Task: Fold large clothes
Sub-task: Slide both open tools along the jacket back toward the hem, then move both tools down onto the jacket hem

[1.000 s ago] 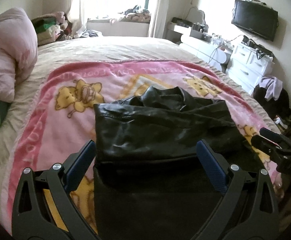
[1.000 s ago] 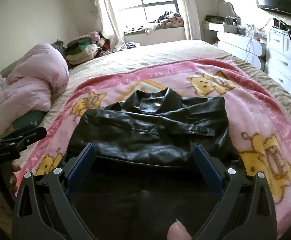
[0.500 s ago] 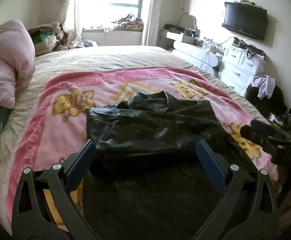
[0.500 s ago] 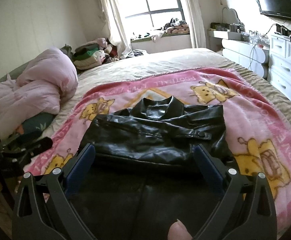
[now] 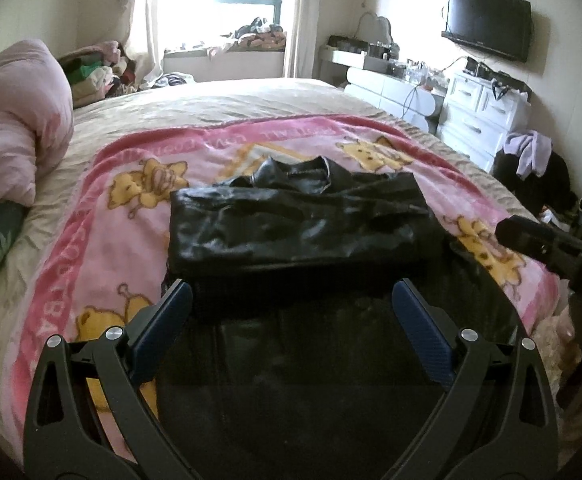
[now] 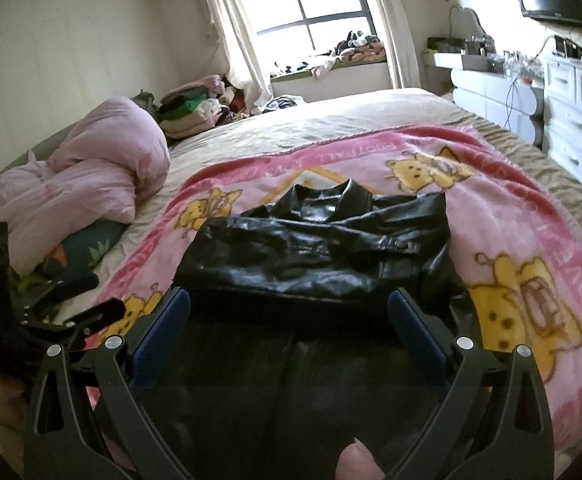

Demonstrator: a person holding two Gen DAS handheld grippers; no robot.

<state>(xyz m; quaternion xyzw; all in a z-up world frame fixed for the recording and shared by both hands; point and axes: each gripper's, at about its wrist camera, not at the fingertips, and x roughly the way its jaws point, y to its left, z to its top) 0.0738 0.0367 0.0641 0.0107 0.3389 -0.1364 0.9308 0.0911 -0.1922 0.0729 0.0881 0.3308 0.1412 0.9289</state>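
Observation:
A black leather jacket (image 5: 299,220) lies on a pink cartoon blanket (image 5: 111,208) on the bed, sleeves folded across its upper half, collar at the far end. It also shows in the right wrist view (image 6: 311,252). My left gripper (image 5: 291,300) is open and empty above the jacket's near, lower part. My right gripper (image 6: 289,304) is open and empty above the same dark lower part. The right gripper shows at the right edge of the left wrist view (image 5: 547,244); the left gripper shows at the left of the right wrist view (image 6: 71,296).
A pink duvet (image 6: 83,184) and a green pillow (image 6: 87,244) lie at the bed's left. White drawers (image 5: 479,120) and a wall television (image 5: 487,24) stand to the right. Piled clothes (image 6: 195,104) sit near the window.
Both grippers have pulled back and up from the jacket, staying open. The jacket looks smaller and farther in both views; it has not moved.

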